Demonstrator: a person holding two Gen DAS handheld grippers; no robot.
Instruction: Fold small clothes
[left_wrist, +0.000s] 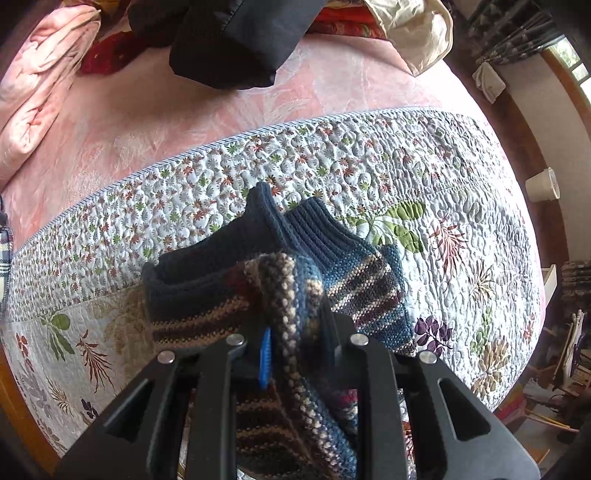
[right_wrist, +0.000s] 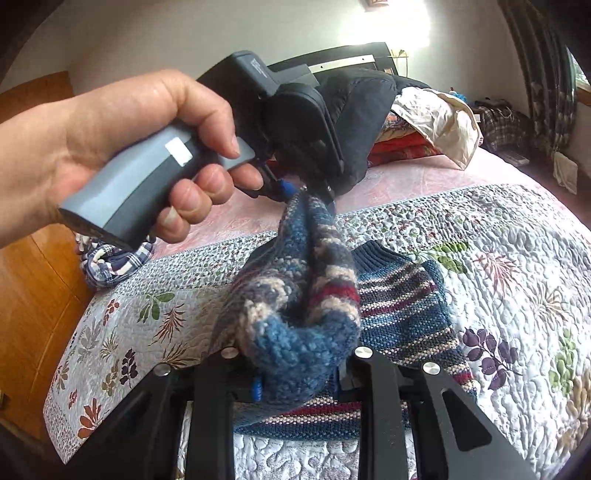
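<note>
A small striped knit sweater (left_wrist: 369, 280) in blue, tan and maroon with navy ribbed cuffs lies partly on the floral quilt (left_wrist: 369, 166). My left gripper (left_wrist: 295, 350) is shut on a raised fold of it. In the right wrist view the sweater (right_wrist: 402, 306) stretches between both tools. My right gripper (right_wrist: 299, 373) is shut on a bunched blue edge close to the lens. A hand (right_wrist: 110, 147) holds the left gripper (right_wrist: 314, 192), which pinches the far end of the lifted strip above the bed.
A pink sheet (left_wrist: 184, 110) covers the bed beyond the quilt. A black garment (left_wrist: 236, 44), a cream cloth (left_wrist: 417, 33) and a pink pillow (left_wrist: 40, 85) lie at the far side. A plaid cloth (right_wrist: 114, 262) hangs at the bed's left edge by a wooden floor (right_wrist: 33, 295).
</note>
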